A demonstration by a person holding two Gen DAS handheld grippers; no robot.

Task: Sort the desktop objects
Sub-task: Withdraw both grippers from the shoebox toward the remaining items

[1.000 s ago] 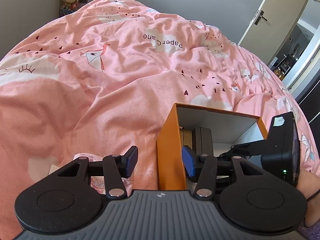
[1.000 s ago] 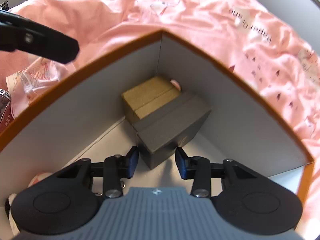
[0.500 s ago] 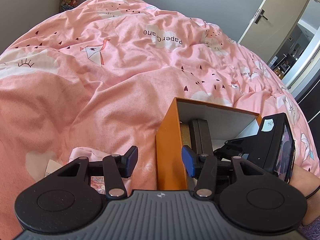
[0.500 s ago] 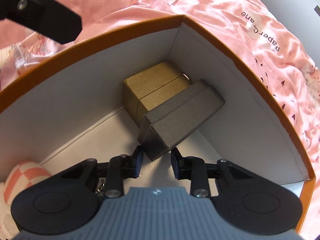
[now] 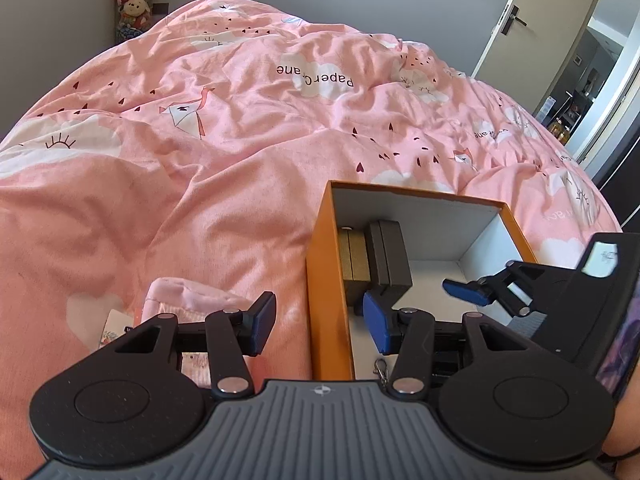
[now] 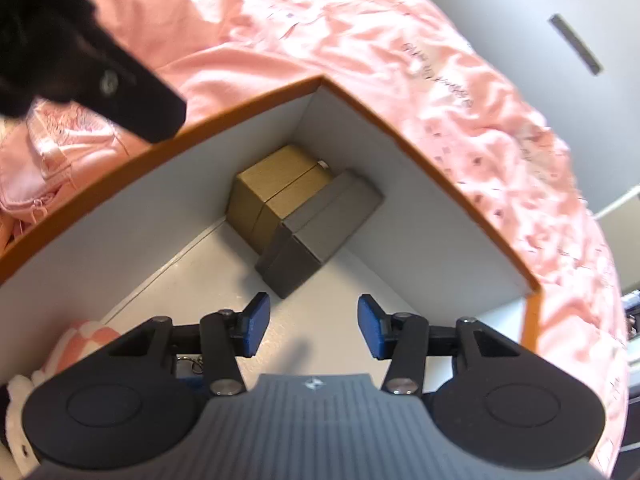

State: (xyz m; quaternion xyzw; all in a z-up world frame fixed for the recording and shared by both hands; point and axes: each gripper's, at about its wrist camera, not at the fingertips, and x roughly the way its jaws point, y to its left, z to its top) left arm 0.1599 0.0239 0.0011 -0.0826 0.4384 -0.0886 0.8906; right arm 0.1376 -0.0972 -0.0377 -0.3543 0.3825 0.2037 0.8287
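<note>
The right gripper (image 6: 314,326) now has its jaws spread wide and empty above the white floor of the orange box (image 6: 248,98). Half a second ago those jaws sat close on either side of the grey case (image 6: 320,232); now they are clear of it, so the case has been let go. The case rests on the box floor, leaning against the tan case (image 6: 276,192) that fills the far corner, the two touching along one side. At the lower left of the right wrist view a pink-and-white checked thing (image 6: 86,338) lies in the near corner of the box, only partly in view.

The left gripper (image 5: 318,326) has its jaws apart on either side of the box's near orange wall, one outside and one inside; whether they press on it cannot be told. This matches a second ago. Just beside it on the outside lies a pink pouch (image 5: 188,300) on the pink bedspread (image 5: 240,128).

As a judgement, the grey case counts as sorted, and the pouch looks like a likely next item.
</note>
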